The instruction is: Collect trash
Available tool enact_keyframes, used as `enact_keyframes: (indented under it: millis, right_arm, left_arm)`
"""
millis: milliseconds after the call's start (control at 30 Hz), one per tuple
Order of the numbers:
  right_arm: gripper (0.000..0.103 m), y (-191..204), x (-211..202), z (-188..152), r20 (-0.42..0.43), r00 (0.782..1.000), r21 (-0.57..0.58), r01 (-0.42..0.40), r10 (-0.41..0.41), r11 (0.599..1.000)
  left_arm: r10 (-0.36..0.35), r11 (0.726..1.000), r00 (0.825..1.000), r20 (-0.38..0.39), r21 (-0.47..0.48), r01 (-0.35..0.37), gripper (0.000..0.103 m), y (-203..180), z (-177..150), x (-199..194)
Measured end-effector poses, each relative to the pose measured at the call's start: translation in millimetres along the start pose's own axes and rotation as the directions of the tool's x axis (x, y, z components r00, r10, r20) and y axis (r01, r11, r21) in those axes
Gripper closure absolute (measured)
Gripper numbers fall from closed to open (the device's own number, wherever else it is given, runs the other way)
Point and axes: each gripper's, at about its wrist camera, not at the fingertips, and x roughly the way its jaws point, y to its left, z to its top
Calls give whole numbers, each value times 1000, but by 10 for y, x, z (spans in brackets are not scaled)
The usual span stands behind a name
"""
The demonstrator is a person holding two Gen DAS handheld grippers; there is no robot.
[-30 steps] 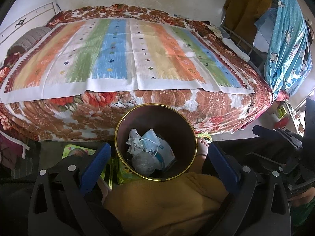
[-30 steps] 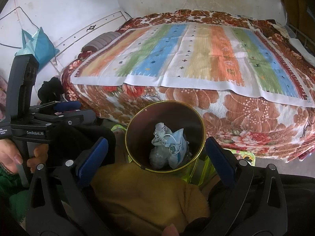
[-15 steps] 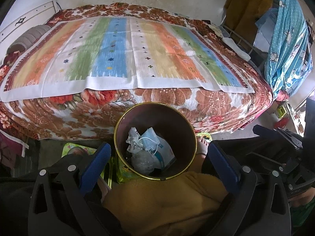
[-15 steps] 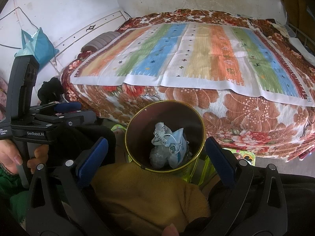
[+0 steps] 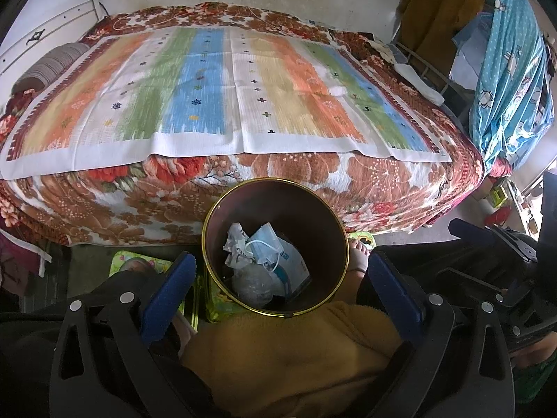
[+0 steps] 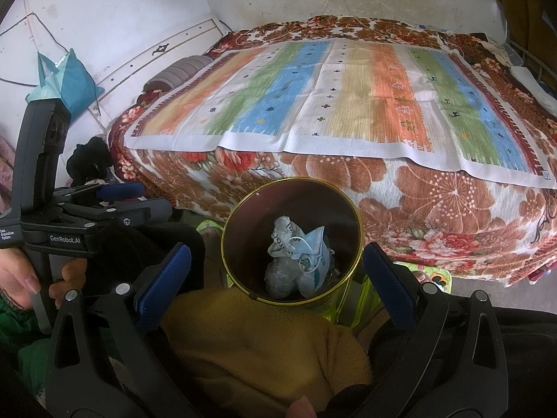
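A round bin with a gold rim (image 5: 334, 223) (image 6: 357, 223) stands on the floor in front of the bed. Inside lie a blue face mask (image 5: 266, 245) (image 6: 318, 244), crumpled white wrappers (image 5: 236, 244) (image 6: 283, 231) and a clear plastic wad (image 5: 250, 284) (image 6: 280, 277). My left gripper (image 5: 280, 278) is open above the bin's near side, nothing between its blue pads (image 5: 170, 287). My right gripper (image 6: 276, 275) hangs open the same way, its blue pads (image 6: 384, 278) empty. The left gripper's body (image 6: 52, 209) shows at the left of the right wrist view, held by a hand.
A bed (image 5: 87, 205) with a floral blanket and a striped cloth (image 5: 209, 94) fills the background. A mustard fleece garment (image 5: 296, 358) lies just below the bin. A bare foot (image 5: 358, 254) rests right of the bin. Blue patterned fabric (image 5: 508, 69) hangs at the right.
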Motion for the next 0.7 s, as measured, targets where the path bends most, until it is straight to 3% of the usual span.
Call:
enact_keyframes:
  millis: [700]
  right_arm:
    - [9, 12, 0, 4, 0, 1000, 1, 1, -1, 1000]
  left_arm:
    - [3, 1000, 1000, -4, -3, -3, 6, -13, -3, 5]
